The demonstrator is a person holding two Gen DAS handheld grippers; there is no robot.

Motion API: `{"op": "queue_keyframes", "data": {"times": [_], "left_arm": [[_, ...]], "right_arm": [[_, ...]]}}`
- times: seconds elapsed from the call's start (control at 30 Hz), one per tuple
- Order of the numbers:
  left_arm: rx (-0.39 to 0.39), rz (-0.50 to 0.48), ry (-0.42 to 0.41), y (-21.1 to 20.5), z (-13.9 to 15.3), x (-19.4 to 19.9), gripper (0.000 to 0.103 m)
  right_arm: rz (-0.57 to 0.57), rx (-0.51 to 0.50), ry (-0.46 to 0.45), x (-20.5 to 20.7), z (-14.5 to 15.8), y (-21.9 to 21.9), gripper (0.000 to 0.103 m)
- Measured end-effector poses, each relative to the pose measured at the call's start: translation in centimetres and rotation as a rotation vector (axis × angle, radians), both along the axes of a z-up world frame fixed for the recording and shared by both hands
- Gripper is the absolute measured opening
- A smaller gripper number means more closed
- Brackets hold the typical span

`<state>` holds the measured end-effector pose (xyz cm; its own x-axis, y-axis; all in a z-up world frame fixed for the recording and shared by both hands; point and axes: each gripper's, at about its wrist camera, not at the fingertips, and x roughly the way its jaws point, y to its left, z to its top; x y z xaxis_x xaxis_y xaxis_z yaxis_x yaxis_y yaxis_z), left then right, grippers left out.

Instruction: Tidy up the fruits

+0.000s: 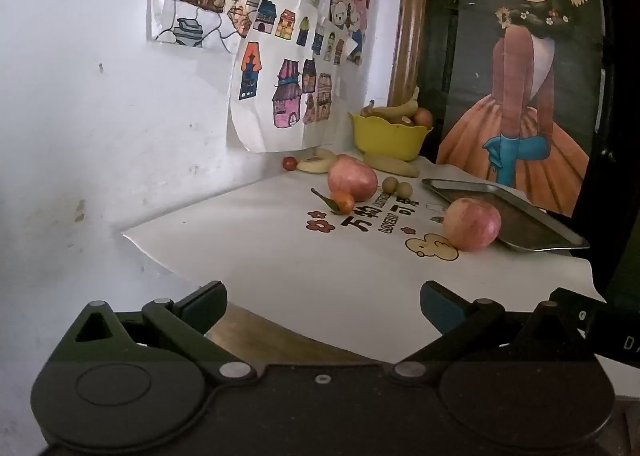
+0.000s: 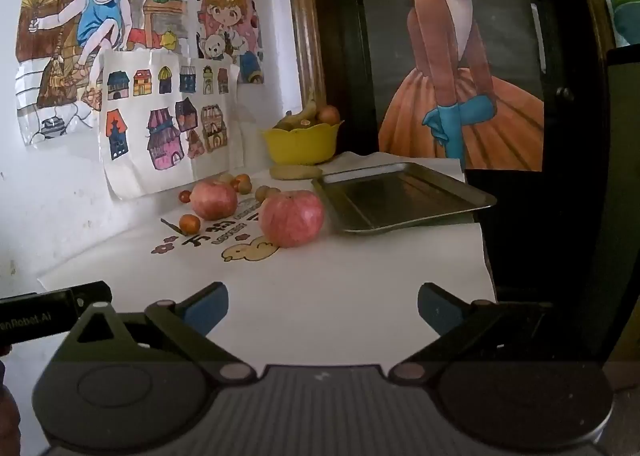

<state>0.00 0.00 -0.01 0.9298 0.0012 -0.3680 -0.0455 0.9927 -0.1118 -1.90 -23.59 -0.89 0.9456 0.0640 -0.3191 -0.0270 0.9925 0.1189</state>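
Observation:
Two pink-red apples lie on the white printed sheet: the near apple (image 1: 472, 224) (image 2: 292, 219) rests beside the metal tray (image 1: 516, 223) (image 2: 404, 195), the far apple (image 1: 353, 178) (image 2: 213, 199) further back. A small orange with a leaf (image 1: 342, 202) (image 2: 189, 223), two brown longans (image 1: 397, 187) (image 2: 267, 192), a cherry tomato (image 1: 289, 163) (image 2: 184, 196) and a banana (image 1: 392, 164) (image 2: 295, 171) lie around them. A yellow bowl (image 1: 390, 137) (image 2: 301, 143) at the back holds more fruit. My left gripper (image 1: 323, 306) and right gripper (image 2: 323, 306) both stand open, empty, well short of the fruit.
The white sheet (image 1: 280, 256) (image 2: 320, 288) covers the tabletop; its edge curls at the near left. Drawings hang on the white wall (image 1: 80, 95). A framed painting of a figure in an orange dress (image 1: 520, 95) (image 2: 460, 75) leans behind the tray.

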Motion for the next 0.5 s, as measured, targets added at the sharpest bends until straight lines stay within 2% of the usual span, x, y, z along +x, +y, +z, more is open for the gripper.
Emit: {"op": "queue_keyframes", "data": {"times": [0.5], "left_arm": [[0.000, -0.001, 0.000, -0.04, -0.02, 0.01, 0.102]], "right_arm": [[0.000, 0.003, 0.009, 0.03, -0.19, -0.22, 0.103]]}}
